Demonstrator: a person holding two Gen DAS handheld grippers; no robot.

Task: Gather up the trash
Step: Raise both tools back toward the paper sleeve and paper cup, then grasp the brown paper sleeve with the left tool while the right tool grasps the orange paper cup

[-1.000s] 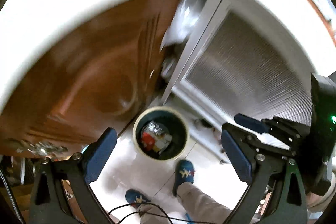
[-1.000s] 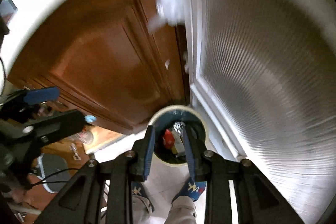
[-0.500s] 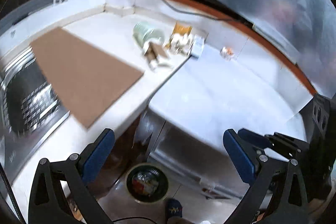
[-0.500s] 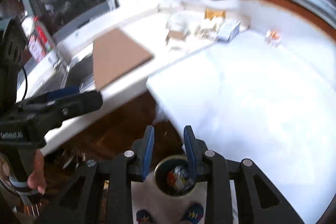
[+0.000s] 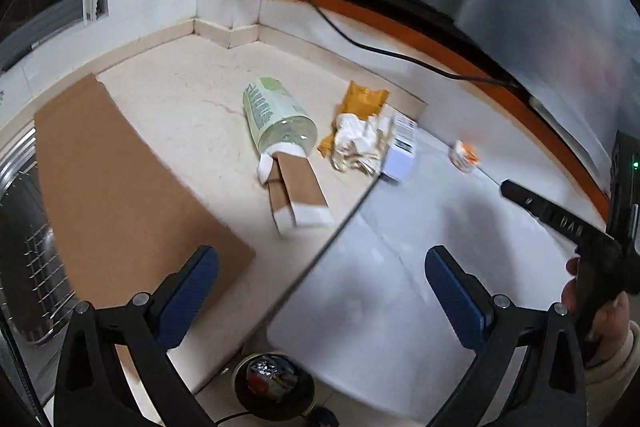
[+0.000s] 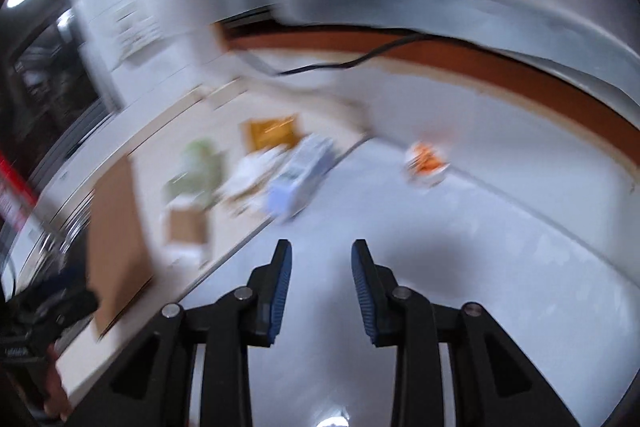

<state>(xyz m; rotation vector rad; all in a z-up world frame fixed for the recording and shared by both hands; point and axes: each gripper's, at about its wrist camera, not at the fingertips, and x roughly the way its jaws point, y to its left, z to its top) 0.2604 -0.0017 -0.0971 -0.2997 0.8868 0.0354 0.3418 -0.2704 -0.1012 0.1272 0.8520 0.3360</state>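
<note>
I hold my left tongs [image 5: 320,291] tilted down over the table [image 5: 192,115], spread wide and empty; my right tongs [image 6: 321,289] are opening, nothing between them. A second ago both looked down at the trash bin [image 5: 274,383] on the floor; now the table's trash fills the view: a glossy green cylinder pack [image 5: 276,115], crumpled white paper [image 5: 356,143], flat brown cardboard [image 5: 116,195].

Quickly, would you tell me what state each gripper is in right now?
Left gripper: open wide, nothing between its jaws.
Right gripper: jaws opening, nothing between them.
</note>
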